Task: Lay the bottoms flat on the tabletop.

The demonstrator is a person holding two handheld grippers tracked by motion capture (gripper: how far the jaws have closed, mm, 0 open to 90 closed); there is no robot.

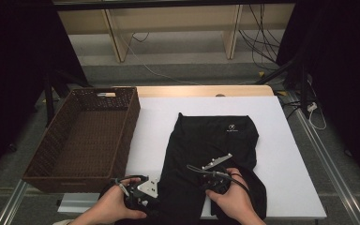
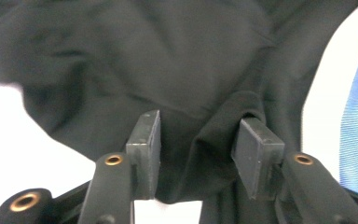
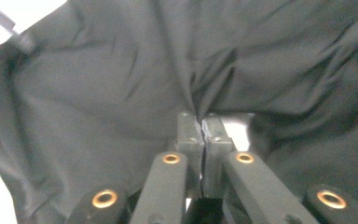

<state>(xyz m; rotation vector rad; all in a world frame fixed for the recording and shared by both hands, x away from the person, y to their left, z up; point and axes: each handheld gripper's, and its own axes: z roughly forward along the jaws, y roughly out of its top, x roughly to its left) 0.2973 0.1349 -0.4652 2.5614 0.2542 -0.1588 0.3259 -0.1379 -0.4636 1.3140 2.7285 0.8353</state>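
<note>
A black garment with a small white logo lies on the white table cover, its near end bunched at the front edge. My left gripper sits at the garment's near left side. In the left gripper view its jaws stand apart, and a loose fold of the black cloth rises between the pads without being squeezed. My right gripper rests on the garment's near middle. In the right gripper view it is shut, pinching a pleat of the cloth, with creases running into the tips.
A dark brown wicker basket stands to the left of the garment, its inside bare. The table's front edge runs just under both hands. Behind the table are wooden legs and cables on the floor.
</note>
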